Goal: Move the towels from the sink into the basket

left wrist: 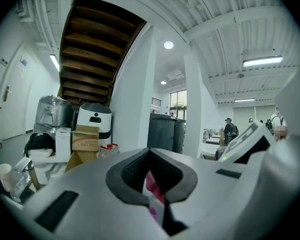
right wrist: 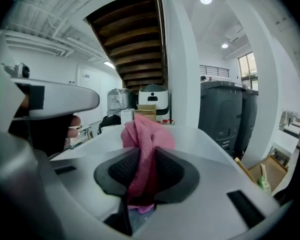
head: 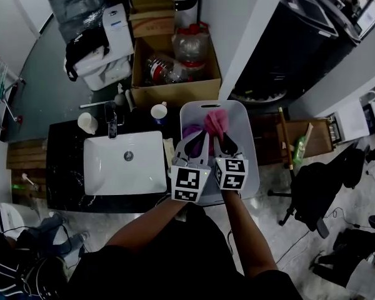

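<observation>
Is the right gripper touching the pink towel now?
Touching. The right gripper is shut on the pink towel: the right gripper view shows both fingers pressing the cloth.

Pink towel (head: 215,122); white basket (head: 247,150); white sink (head: 112,174); black marbled counter (head: 65,180); brown cardboard box (head: 175,94).

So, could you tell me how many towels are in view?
2. A pink towel is clamped in the right gripper above the basket; a purple towel lies inside the basket. None shows in the sink; others may be hidden under these.
</observation>
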Demonstrator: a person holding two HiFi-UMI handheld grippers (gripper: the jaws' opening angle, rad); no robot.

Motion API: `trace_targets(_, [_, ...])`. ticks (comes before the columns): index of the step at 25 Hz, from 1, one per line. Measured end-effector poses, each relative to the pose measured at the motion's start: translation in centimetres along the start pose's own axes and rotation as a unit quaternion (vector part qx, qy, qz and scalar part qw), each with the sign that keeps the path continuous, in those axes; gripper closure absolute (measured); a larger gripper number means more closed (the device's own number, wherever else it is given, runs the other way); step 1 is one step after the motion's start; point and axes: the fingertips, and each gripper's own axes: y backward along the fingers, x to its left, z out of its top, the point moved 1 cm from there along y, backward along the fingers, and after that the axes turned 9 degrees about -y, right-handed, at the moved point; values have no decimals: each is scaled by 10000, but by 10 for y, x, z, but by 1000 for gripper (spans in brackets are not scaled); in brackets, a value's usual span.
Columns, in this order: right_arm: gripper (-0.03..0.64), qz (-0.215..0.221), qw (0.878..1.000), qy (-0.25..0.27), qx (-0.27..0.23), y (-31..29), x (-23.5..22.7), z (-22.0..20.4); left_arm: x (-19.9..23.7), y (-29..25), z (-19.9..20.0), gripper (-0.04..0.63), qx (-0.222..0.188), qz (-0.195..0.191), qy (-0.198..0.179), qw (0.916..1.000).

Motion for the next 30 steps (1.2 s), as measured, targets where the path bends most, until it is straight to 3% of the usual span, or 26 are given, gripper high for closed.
trace_targets(9, [509,-82,9987,-209,450,-28,-26,-26,-3,-15,0,592,5,67,-96,9999])
trace_targets(16, [508,-186,9959,-513,717,-42,-43,-46,4,-25,-1,592,51,146,60,9999])
trace_targets(24, [508,-203,9947,-169,989,-50,-55,-53,-2,-38,-4,592,174,260,41,9995])
trace_targets(30, [506,-309,9898,-427,1323,-57,-58,-66,3,-43,-7,592,221,429,51,9988])
